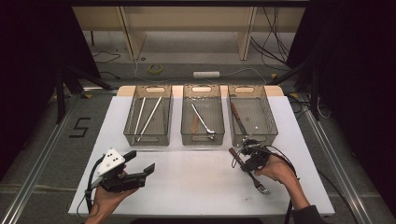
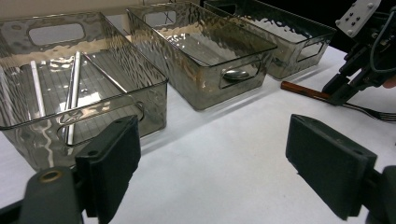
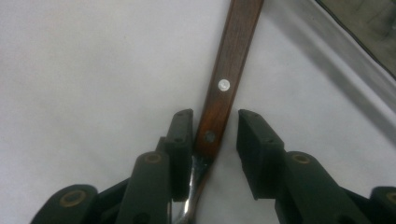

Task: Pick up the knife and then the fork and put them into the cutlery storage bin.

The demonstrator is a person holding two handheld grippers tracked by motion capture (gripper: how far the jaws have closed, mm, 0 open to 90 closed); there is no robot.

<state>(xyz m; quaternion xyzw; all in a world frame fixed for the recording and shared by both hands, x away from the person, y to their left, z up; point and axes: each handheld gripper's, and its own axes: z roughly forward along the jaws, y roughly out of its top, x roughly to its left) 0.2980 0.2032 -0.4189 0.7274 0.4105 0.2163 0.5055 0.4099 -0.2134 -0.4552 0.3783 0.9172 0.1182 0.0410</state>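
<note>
A fork with a brown wooden handle (image 3: 229, 70) lies on the white table, its metal tines (image 1: 264, 188) pointing toward the near edge. My right gripper (image 3: 215, 121) is lowered over the handle's lower end and straddles it. One pad touches the wood; a gap remains at the other pad, so the jaws are open around it. In the left gripper view the fork (image 2: 303, 91) and the right gripper (image 2: 343, 91) sit at the far right. My left gripper (image 1: 142, 161) hovers at the near left, jaws wide open, nothing between them.
Three smoky clear bins stand in a row at the back. The left bin (image 1: 148, 140) holds two long pale sticks, the middle bin (image 1: 202, 139) a spoon and a wooden-handled piece, the right bin (image 1: 254, 137) a wooden-handled utensil. The table edge runs close behind my hands.
</note>
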